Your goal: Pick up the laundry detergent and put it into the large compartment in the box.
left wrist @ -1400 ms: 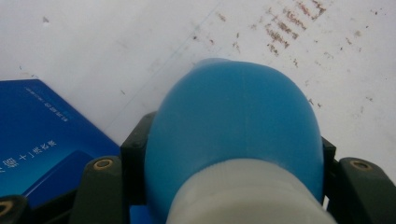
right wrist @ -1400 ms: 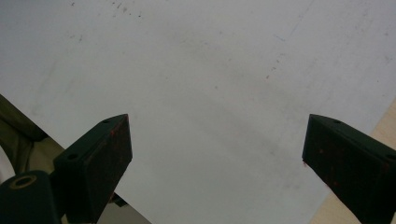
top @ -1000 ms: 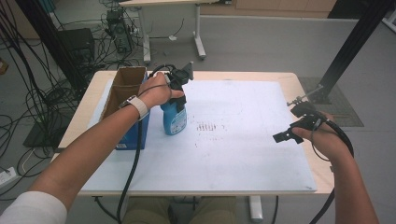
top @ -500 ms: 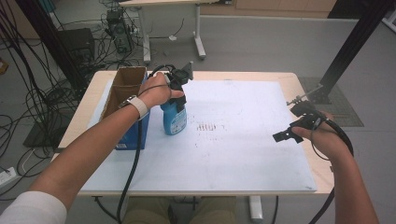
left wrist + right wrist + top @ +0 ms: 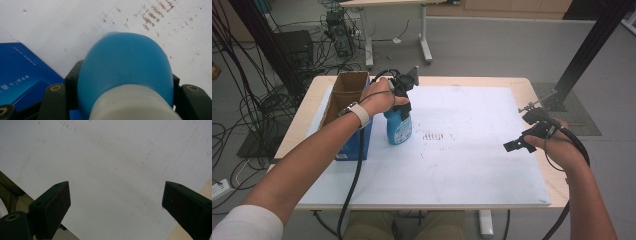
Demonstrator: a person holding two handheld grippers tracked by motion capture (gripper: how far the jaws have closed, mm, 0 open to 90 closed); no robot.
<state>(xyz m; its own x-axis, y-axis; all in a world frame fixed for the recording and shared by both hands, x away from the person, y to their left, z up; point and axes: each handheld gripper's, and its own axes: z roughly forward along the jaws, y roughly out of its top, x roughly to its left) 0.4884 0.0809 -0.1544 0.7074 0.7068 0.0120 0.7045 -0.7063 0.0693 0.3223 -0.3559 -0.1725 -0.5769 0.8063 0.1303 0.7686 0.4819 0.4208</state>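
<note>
A blue plastic bottle (image 5: 398, 126) with a white neck stands upright on the white board (image 5: 462, 165), right beside the box. My left gripper (image 5: 402, 95) comes down on it from above and is shut on its neck; in the left gripper view the bottle's blue shoulder (image 5: 126, 67) bulges out between the two black jaws. My right gripper (image 5: 518, 145) hovers over the board's right side, open, with nothing between its fingers (image 5: 53, 207).
An open cardboard box (image 5: 346, 95) with a blue front (image 5: 22, 72) stands at the table's left. A patch of brown marks (image 5: 436, 135) stains the board's middle. The wooden table edge (image 5: 557, 187) runs along the right.
</note>
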